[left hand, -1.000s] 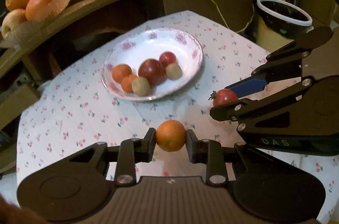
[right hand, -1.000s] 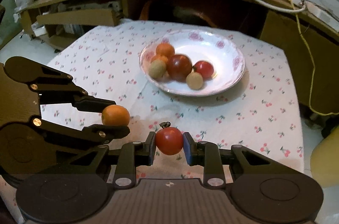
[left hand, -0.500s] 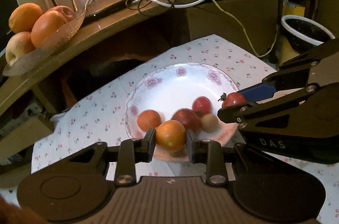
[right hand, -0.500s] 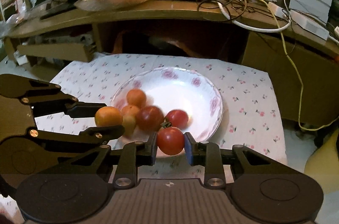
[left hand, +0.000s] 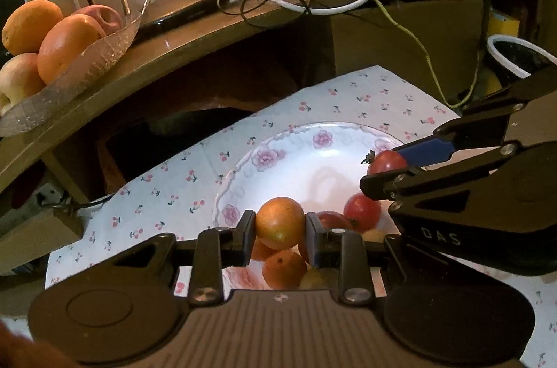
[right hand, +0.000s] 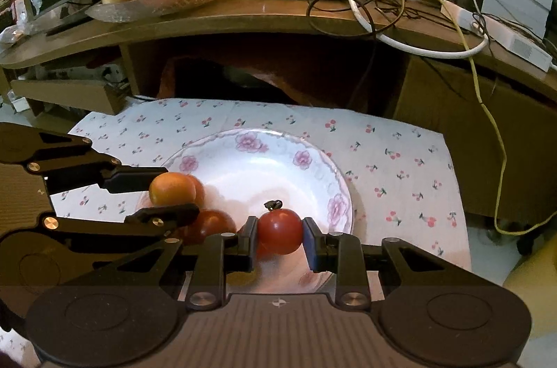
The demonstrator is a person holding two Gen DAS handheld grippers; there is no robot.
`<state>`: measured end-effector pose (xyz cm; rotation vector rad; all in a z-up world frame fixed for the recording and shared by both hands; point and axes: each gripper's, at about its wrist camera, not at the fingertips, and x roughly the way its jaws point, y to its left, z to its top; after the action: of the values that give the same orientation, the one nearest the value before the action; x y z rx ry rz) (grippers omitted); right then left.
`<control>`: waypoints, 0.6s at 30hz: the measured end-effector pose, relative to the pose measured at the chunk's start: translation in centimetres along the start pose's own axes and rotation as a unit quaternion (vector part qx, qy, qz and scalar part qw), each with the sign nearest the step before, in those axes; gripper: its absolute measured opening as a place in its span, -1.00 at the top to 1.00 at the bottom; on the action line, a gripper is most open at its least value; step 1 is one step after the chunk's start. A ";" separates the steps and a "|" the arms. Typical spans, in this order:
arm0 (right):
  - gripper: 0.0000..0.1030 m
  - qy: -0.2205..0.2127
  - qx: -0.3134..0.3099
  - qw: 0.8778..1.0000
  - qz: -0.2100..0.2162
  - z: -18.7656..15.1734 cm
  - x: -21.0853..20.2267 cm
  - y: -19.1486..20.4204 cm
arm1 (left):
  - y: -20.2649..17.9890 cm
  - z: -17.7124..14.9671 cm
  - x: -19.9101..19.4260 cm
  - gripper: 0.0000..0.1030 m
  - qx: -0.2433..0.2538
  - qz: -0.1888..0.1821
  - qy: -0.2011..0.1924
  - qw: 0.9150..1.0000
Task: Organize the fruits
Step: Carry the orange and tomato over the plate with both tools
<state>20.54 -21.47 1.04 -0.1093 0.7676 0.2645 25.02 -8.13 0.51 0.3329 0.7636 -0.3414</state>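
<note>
The left gripper (left hand: 280,223) pinches a small orange (left hand: 280,221) in its jaws, held above the floral plate (right hand: 278,166) on the cherry-print desk (right hand: 400,159). Beside it, the right gripper (right hand: 280,237) pinches a red tomato (right hand: 280,230) over the same plate, where more fruit (left hand: 362,211) lies.

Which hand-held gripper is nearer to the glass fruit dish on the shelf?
Left. The left hand-held gripper is on the glass fruit dish's side of the plate; the right hand-held gripper is beside it, farther away.

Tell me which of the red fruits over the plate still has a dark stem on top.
The tomato clamped in the right gripper; the red ones lying in the plate show no stem.
</note>
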 end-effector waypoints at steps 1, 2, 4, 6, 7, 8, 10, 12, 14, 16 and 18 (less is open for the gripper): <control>0.43 -0.001 0.000 1.000 0.000 0.1 0.2 -0.1 | 0.0 0.0 0.1 0.34 0.002 0.003 -0.001 1.000; 0.43 -0.001 0.000 1.000 -0.001 0.2 0.3 -0.1 | 0.0 0.1 0.3 0.34 0.005 0.004 -0.002 1.000; 0.43 0.000 0.000 1.000 -0.001 0.4 0.7 -0.2 | 0.0 0.3 0.5 0.35 0.003 0.004 -0.004 1.000; 0.43 0.002 0.000 1.000 -0.005 0.4 1.0 -0.4 | 0.1 0.6 0.7 0.35 0.004 0.004 -0.005 1.000; 0.43 0.003 0.001 1.000 -0.006 0.5 1.2 -0.5 | 0.1 0.6 0.8 0.35 0.004 0.003 -0.006 1.000; 0.42 0.004 0.002 1.000 -0.007 0.5 1.4 -0.6 | 0.0 0.7 0.9 0.35 0.005 0.004 -0.007 1.000; 0.41 0.005 0.002 1.000 -0.009 0.6 1.6 -0.7 | 0.0 0.8 1.1 0.35 0.008 0.007 -0.009 1.000; 0.40 0.007 0.005 1.000 -0.008 0.7 1.8 -0.9 | 0.1 1.0 1.3 0.34 0.007 0.004 -0.010 1.000; 0.40 0.006 0.011 1.000 -0.007 0.7 1.9 -1.2 | 0.0 1.1 1.4 0.34 0.008 0.005 -0.010 1.000; 0.39 0.006 0.014 1.000 -0.008 0.8 2.1 -1.3 | 0.0 1.2 1.6 0.34 0.010 0.007 -0.011 1.000; 0.38 0.005 0.014 1.000 -0.010 0.8 2.2 -1.4 | -0.1 1.3 1.6 0.34 0.011 0.007 -0.012 1.000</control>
<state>22.93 -22.24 0.06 -0.0915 0.7801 0.2346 26.86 -9.01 0.19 0.3553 0.7349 -0.3402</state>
